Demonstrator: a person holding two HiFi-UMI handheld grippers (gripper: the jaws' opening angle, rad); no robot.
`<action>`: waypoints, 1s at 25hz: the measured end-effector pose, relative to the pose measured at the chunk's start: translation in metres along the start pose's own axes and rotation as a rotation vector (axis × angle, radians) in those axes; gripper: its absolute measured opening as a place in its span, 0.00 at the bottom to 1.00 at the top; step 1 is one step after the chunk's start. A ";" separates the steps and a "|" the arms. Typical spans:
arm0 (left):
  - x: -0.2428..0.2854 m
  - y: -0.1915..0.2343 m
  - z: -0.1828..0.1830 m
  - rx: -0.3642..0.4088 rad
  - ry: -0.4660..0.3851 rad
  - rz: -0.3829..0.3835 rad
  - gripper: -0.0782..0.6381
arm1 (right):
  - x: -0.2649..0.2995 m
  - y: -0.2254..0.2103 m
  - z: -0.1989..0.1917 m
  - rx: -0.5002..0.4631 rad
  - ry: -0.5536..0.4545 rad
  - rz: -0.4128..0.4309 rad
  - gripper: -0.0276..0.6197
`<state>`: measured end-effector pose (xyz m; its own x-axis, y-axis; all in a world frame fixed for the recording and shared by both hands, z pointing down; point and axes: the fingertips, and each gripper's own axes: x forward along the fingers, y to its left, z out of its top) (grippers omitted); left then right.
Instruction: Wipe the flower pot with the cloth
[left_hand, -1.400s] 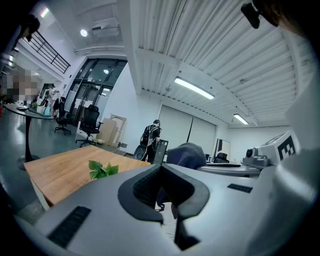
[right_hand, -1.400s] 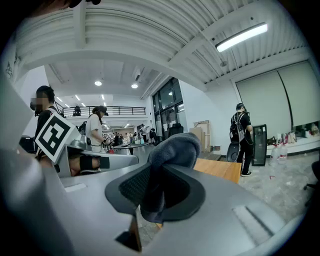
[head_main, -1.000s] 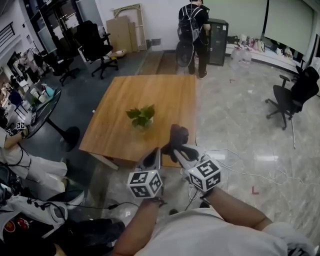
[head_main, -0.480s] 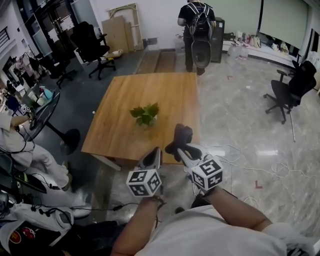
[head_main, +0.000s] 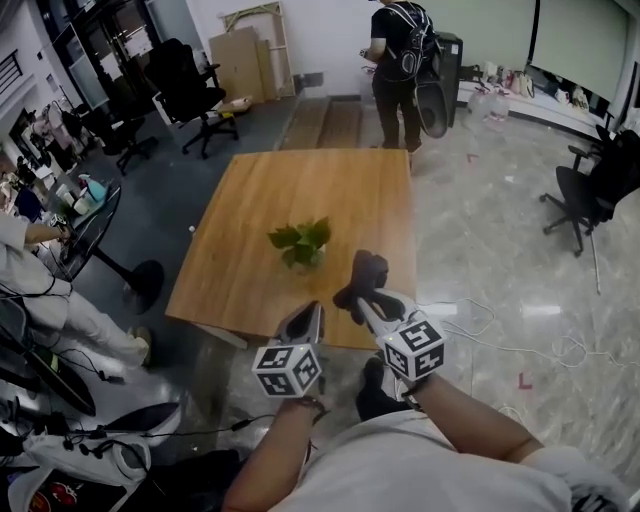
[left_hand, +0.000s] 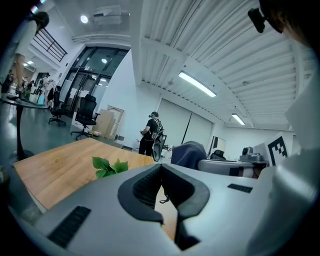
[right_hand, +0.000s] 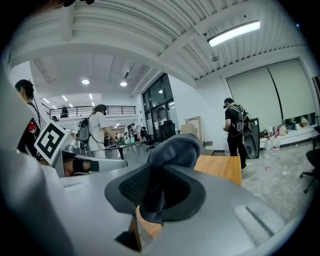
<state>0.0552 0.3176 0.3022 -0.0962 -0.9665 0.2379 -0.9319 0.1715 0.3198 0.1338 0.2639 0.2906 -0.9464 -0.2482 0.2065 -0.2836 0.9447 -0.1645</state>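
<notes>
A small flower pot with green leaves (head_main: 302, 243) stands near the middle of the wooden table (head_main: 260, 200); the plant (left_hand: 110, 166) also shows in the left gripper view. My right gripper (head_main: 356, 297) is shut on a dark grey cloth (head_main: 362, 272), held over the table's near edge, short of the pot. In the right gripper view the cloth (right_hand: 170, 155) bulges out above the jaws. My left gripper (head_main: 303, 322) hangs just off the table's near edge, shut and with nothing in it.
A person with a backpack (head_main: 400, 50) stands beyond the table's far end beside a dark cabinet (head_main: 440, 85). Office chairs (head_main: 185, 90) stand at the far left and at the right (head_main: 590, 190). A round side table (head_main: 70, 215) is at the left. Cables (head_main: 500, 345) lie on the floor.
The view has drifted slightly, so the table and pot sit a bit closer and more to the right. The person at the back has turned and shifted. Both grippers hold their poses.
</notes>
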 end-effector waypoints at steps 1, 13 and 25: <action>0.013 0.011 0.002 -0.003 0.006 0.006 0.12 | 0.015 -0.009 -0.001 0.007 0.007 0.002 0.14; 0.211 0.144 -0.031 -0.087 0.200 0.098 0.12 | 0.194 -0.150 -0.062 0.107 0.206 0.045 0.14; 0.305 0.273 -0.070 -0.100 0.412 0.136 0.12 | 0.294 -0.216 -0.136 0.257 0.402 0.047 0.14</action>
<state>-0.2046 0.0827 0.5262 -0.0497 -0.7806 0.6231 -0.8798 0.3295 0.3426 -0.0619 0.0165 0.5180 -0.8388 -0.0564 0.5416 -0.3190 0.8569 -0.4049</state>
